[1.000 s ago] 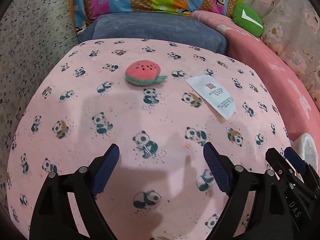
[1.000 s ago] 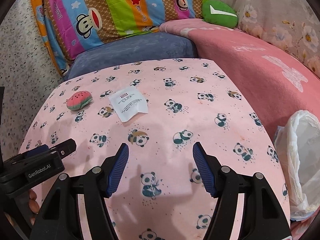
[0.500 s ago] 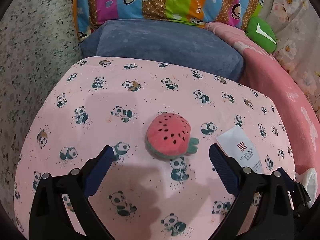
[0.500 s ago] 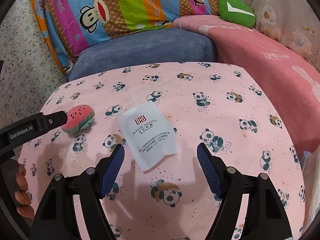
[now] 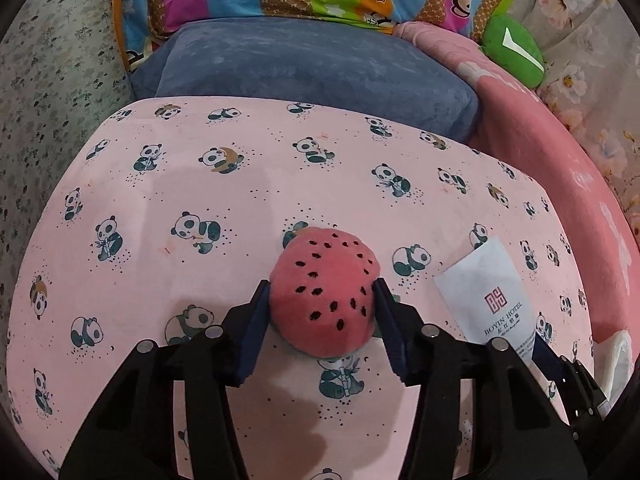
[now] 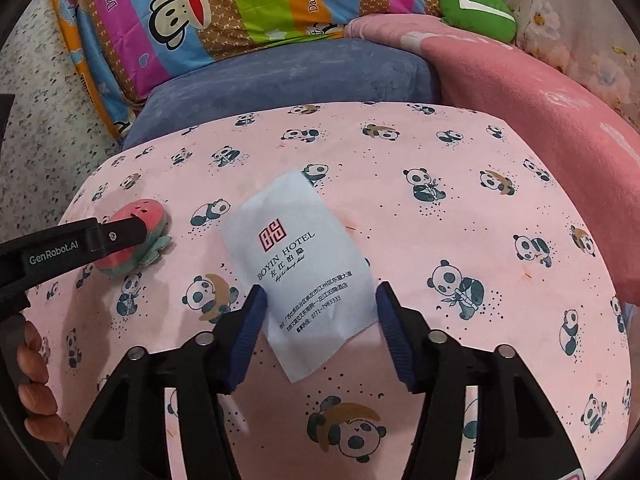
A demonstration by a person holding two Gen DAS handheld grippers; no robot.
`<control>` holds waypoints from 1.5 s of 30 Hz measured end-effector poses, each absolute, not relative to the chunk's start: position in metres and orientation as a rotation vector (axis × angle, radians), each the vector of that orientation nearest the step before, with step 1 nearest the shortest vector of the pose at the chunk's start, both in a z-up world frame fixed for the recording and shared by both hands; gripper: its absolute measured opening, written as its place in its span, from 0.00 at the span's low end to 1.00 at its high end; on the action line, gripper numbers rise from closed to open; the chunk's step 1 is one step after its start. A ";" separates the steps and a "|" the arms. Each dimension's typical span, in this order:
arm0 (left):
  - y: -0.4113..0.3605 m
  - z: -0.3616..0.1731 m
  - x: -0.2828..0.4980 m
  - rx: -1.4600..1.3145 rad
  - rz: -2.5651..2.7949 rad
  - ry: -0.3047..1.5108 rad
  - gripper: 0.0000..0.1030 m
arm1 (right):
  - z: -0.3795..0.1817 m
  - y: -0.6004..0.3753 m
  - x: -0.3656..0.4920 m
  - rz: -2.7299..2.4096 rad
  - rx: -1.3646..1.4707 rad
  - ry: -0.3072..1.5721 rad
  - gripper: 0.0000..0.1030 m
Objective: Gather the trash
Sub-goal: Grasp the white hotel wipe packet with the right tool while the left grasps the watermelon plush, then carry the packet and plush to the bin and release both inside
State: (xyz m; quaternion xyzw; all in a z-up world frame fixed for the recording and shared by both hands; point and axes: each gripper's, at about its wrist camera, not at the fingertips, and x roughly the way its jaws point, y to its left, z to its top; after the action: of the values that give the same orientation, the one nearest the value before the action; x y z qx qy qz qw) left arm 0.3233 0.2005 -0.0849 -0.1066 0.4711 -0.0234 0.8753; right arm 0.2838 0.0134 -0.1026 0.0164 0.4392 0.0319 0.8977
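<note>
A red watermelon plush toy (image 5: 324, 296) lies on the pink panda sheet (image 5: 168, 200). My left gripper (image 5: 320, 284) is closing, and its blue pads touch both sides of the toy. A white hotel paper packet (image 6: 300, 264) lies flat on the sheet, to the right of the toy. My right gripper (image 6: 320, 288) is also closing, with the packet's near half between its pads, which stand at the paper's edges. The paper is not buckled. In the right wrist view the toy (image 6: 138, 210) shows at the left, partly behind the left gripper's finger (image 6: 120, 236).
A blue cushion (image 5: 312, 68) and a striped monkey-print pillow (image 6: 240, 4) lie beyond the sheet. A pink blanket (image 6: 540, 92) and a green cushion (image 6: 476, 8) sit at the right. A white plastic bag (image 5: 612, 356) shows at the right edge. A person's hand (image 6: 32, 364) holds the left gripper.
Both grippers moved forward over the sheet and narrowed. The left one went from wide open behind the toy to touching its sides. The right one now brackets the packet.
</note>
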 end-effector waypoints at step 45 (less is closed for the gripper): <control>-0.012 -0.015 0.135 -0.030 -0.335 0.933 0.46 | -0.026 -0.169 0.076 -0.084 0.269 0.760 0.11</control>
State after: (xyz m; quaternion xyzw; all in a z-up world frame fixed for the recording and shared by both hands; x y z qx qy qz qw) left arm 0.1354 -0.0121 -0.0155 -0.0143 0.4474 -0.1609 0.8796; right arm 0.0762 -0.1695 -0.0263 0.1307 0.3697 -0.0407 0.9190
